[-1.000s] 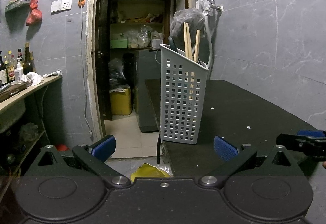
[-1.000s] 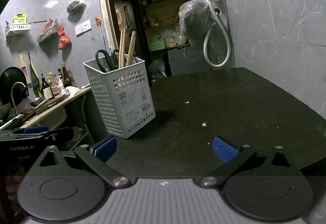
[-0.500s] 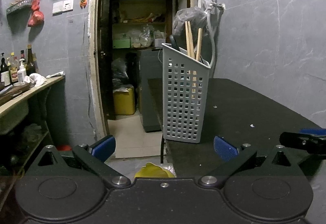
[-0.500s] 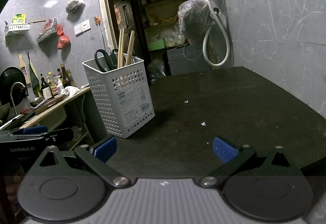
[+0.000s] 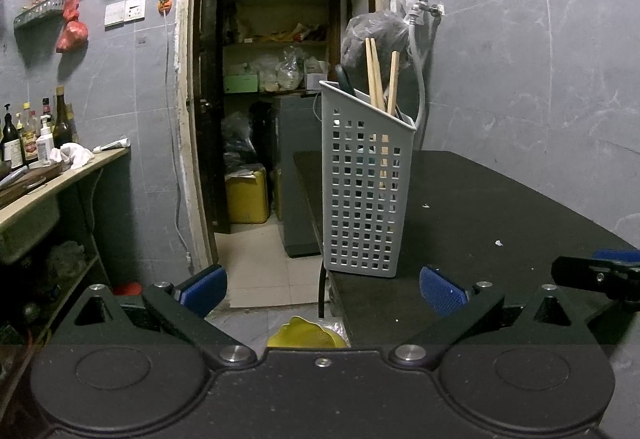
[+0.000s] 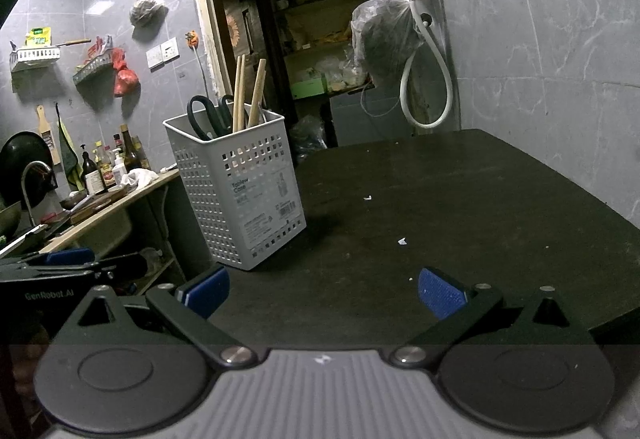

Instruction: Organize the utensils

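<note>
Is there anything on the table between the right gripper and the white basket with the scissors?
No, only bare dark table lies between the right gripper and the basket, as the right wrist view shows.

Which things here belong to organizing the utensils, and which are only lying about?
For the job:
- white perforated plastic utensil basket
- wooden chopsticks
- black-handled scissors

Only lying about:
- glass bottles on the wooden counter
- white loop of hose
- yellow canister
</note>
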A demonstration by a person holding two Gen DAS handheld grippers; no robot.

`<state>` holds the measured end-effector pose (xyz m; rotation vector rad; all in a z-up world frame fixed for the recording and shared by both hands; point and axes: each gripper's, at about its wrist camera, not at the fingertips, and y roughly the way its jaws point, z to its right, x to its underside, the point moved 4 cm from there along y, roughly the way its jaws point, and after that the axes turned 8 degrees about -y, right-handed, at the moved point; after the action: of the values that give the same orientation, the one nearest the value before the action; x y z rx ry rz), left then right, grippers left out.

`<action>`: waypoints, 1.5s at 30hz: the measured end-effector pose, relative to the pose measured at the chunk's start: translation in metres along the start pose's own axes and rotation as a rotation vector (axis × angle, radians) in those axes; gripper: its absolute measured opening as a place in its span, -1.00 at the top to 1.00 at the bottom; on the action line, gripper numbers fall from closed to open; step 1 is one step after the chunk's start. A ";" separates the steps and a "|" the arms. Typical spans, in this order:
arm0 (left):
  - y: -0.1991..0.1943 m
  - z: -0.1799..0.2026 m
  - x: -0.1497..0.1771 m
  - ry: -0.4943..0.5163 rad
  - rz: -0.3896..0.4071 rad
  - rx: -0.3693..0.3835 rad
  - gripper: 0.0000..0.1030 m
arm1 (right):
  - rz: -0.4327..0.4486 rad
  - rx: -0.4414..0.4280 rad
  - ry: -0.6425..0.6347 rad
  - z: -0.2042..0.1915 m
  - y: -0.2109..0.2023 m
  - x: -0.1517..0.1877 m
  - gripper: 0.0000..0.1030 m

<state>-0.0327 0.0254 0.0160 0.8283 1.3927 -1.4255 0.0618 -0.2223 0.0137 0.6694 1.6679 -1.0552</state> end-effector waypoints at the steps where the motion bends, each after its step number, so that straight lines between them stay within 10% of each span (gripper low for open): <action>1: 0.000 0.000 0.000 0.000 0.000 0.000 -0.99 | 0.000 0.000 0.000 0.000 0.000 0.000 -1.00; 45: 0.004 0.000 0.004 -0.015 -0.023 0.042 -0.99 | 0.003 0.006 0.008 -0.001 0.000 0.003 -1.00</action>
<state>-0.0305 0.0256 0.0112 0.8290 1.3686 -1.4805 0.0604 -0.2215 0.0109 0.6811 1.6710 -1.0569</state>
